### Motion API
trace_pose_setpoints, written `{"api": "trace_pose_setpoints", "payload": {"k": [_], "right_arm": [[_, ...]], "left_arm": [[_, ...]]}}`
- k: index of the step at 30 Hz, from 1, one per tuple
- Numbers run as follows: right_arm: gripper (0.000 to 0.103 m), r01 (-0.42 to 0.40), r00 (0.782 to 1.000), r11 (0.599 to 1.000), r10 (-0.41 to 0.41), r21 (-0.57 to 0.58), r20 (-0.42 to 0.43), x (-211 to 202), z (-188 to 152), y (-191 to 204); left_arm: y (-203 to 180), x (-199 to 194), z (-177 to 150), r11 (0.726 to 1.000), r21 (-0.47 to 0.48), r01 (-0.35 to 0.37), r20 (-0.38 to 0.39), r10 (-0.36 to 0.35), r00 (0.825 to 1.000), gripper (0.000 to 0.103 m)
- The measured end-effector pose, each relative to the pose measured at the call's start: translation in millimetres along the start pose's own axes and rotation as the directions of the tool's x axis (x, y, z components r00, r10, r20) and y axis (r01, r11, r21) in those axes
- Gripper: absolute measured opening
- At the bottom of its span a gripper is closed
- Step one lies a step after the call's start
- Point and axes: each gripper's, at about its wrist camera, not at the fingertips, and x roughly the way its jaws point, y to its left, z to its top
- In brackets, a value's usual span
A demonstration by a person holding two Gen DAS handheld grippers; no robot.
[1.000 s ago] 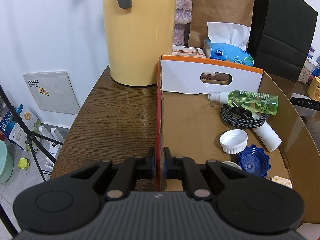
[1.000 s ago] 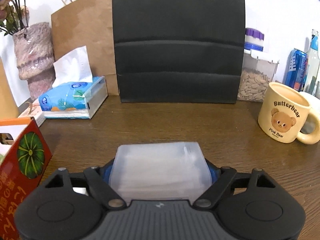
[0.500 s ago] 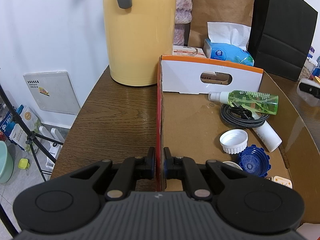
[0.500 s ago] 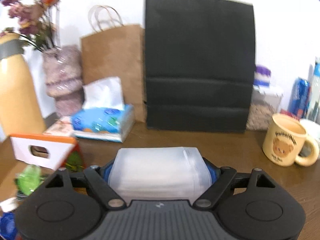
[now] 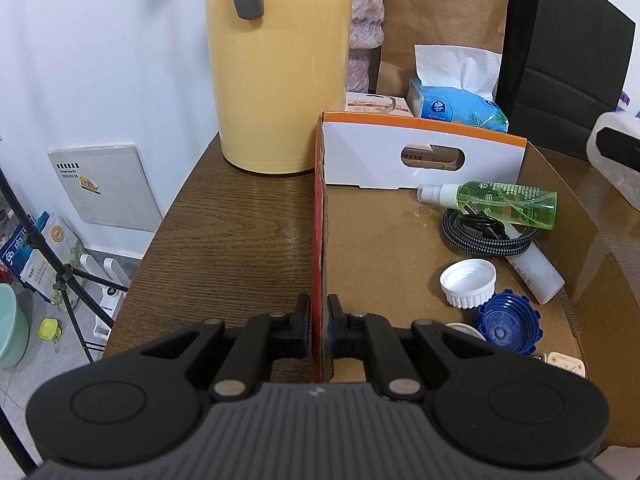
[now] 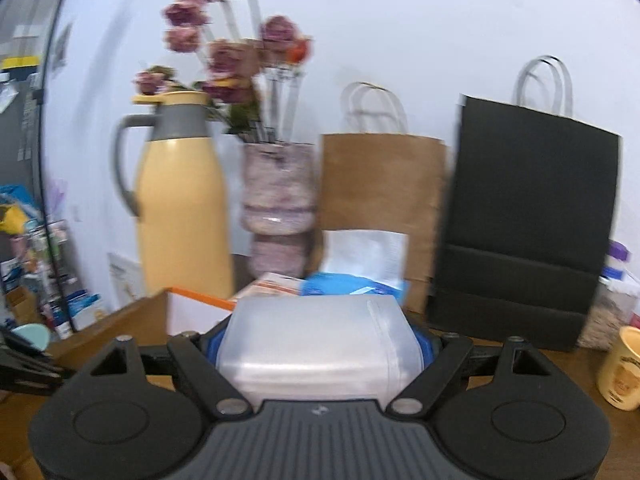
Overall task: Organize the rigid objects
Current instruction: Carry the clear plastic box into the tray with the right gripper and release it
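Two grippers: left gripper (image 5: 319,322) pinches the cardboard box (image 5: 400,236) wall, jaws nearly together; right gripper (image 6: 320,346) spread wide, clamping a translucent plastic container (image 6: 316,340).

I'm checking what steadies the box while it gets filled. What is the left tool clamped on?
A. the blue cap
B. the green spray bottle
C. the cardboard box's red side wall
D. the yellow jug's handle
C: in the left wrist view the left tool is shut with the thin red side wall of the cardboard box between its fingers, which touch nothing else.
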Motion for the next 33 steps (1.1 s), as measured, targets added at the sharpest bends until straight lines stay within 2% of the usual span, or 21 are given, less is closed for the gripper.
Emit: {"api": "trace_pose_setpoints", "payload": {"k": [8, 14, 22, 33], "right_arm": [[0.082, -0.103, 0.995, 0.994, 0.103, -0.038, -0.001, 5.7, 6.9, 40.3], [0.082, -0.162, 0.987, 0.985, 0.160, -0.059, -0.035, 15.1, 6.4, 61.5], [0.082, -0.200, 0.977, 0.975, 0.191, -0.100, -0.095, 24.5, -1.7, 79.1], [0.082, -0.206, 0.973, 0.972, 0.191, -0.112, -0.130, 27.2, -3.8, 80.3]], "left_arm": [[-0.3, -0.3, 0.0, 1.000, 0.000, 0.000, 0.000, 0.000, 1.000, 0.009], [-0.4, -0.3, 0.0, 1.000, 0.000, 0.000, 0.000, 0.000, 1.000, 0.009], [-0.4, -0.3, 0.0, 1.000, 0.000, 0.000, 0.000, 0.000, 1.000, 0.009], [-0.5, -0.3, 0.0, 1.000, 0.000, 0.000, 0.000, 0.000, 1.000, 0.009]]}}
